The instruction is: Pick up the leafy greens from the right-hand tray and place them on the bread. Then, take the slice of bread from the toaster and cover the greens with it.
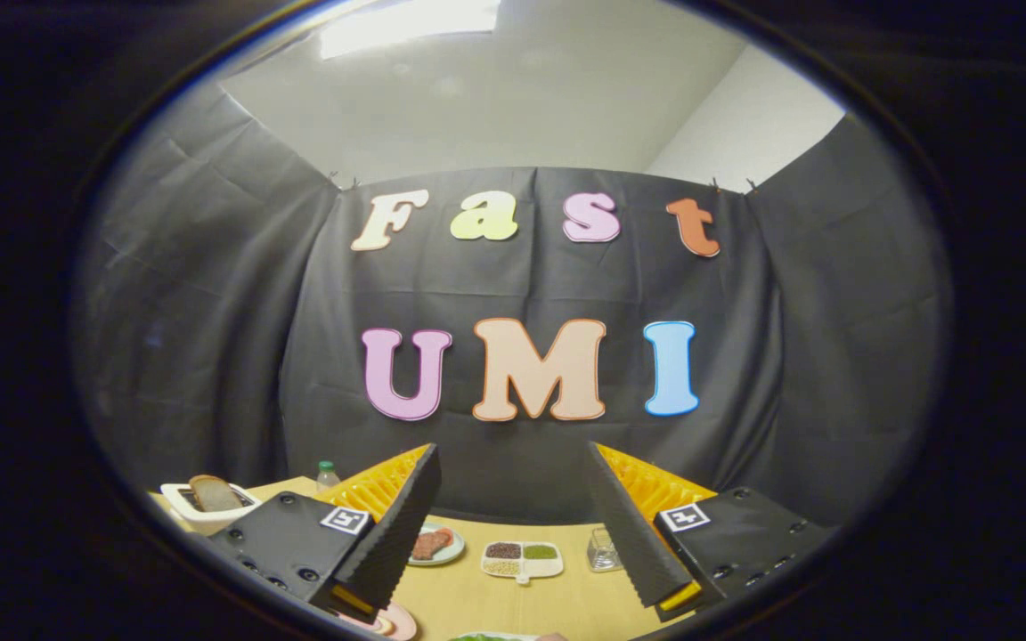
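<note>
- My one camera rides on the gripper (513, 525), looking forward along its spread fingers.
- It sits above the near table (557, 605) edge, facing level toward the booth's back wall.

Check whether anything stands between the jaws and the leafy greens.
Nothing visible does. The gripper has its jaws open and empty; an edge of the leafy greens shows low between them, nearer than the divided tray.

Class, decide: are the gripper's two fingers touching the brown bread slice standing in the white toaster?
Apart. The gripper view shows the gripper open and raised, with the bread slice in the toaster off beyond one finger.
</note>
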A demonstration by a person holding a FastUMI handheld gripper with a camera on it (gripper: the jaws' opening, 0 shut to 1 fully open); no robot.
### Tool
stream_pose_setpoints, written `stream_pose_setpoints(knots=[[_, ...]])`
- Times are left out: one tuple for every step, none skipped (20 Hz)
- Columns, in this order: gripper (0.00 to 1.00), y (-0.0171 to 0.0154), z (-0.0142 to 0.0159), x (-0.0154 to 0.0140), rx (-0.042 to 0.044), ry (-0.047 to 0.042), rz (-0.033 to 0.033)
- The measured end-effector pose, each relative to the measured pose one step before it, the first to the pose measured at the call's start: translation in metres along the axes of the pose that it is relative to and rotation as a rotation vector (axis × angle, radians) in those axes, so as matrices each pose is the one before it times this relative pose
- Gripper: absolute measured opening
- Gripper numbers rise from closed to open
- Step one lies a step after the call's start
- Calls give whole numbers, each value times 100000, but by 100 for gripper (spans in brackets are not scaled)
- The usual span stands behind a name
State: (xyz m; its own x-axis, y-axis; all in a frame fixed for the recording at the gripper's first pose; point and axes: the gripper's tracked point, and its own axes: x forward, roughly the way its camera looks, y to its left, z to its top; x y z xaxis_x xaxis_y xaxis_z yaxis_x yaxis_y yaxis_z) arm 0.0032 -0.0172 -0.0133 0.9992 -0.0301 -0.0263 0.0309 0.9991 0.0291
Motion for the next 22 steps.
stream_pose_setpoints(knots=[[100,-33,-177,78,699,462,246],[100,-102,-74,31,579,86,56],[100,-196,-89,159,426,149,-155],[100,-65,-40,188,116,162,84],[100,-82,-166,-47,21,69,117],[100,-48,-22,236,-35,206,302],[100,-70,-189,79,-199,319,507],[100,-52,-149,121,-229,563,638],[100,-64,-325,12,-211,557,733],[100,-49,-153,118,-112,618,942],[100,81,-288,240,-40,554,1276],[100,48,-206,89,-342,625,1092],[100,1,-318,70,-502,783,1479],[100,47,-371,76,-811,1026,1522],[100,-53,-506,56,-784,1369,1685],[100,-18,-490,8,-650,1414,1875],[100,45,-503,122,-563,1782,1818],[100,-50,-632,69,-210,1851,1946],[100,97,-706,-22,-201,2074,1908],[100,-26,-569,79,-258,2179,2261],[100,171,-738,86,-607,2421,2141],[100,-12,-730,195,-1213,2758,1732]])
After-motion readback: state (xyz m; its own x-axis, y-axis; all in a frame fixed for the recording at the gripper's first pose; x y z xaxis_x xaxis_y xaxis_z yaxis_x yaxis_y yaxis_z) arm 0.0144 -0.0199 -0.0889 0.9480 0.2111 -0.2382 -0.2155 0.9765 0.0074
